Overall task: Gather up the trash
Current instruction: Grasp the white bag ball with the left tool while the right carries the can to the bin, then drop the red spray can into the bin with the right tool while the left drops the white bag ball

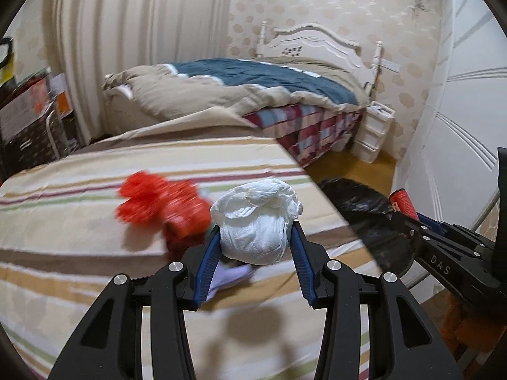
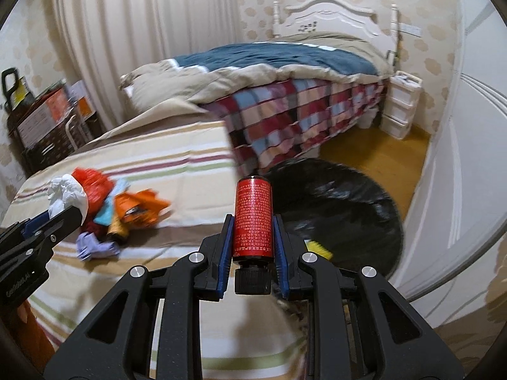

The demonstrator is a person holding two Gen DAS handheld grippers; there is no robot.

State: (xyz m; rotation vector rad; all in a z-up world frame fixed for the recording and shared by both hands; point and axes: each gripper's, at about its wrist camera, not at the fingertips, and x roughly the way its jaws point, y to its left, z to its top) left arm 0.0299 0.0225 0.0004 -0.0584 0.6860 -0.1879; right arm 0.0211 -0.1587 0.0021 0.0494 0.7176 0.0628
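Left fingers (image 1: 256, 237) clamped on a white wad (image 1: 258, 221) of crumpled paper or padding, pinched at its lower sides and lifted clear of the striped bed (image 1: 95, 190); right fingers (image 2: 253, 237) closed narrow on a red bottle (image 2: 253, 218), black cap toward the wrist. Both loads up off the bedding, with the black bag (image 2: 348, 202) open on the floor just past the bed's edge, to the right. Best done by carrying both over the bag's mouth before letting go, wad first or both together, keeping the squeeze steady (the wad looks soft and could slip if eased early). Bottle's long axis in line with the fingers, base pointing away and forward, roughly at the bag's near rim; wad roundish, no clear axis. Left on the bed: red wrapper (image 1: 152, 199), orange packet (image 2: 139, 209), purple scrap (image 2: 95, 247), all for later trips.
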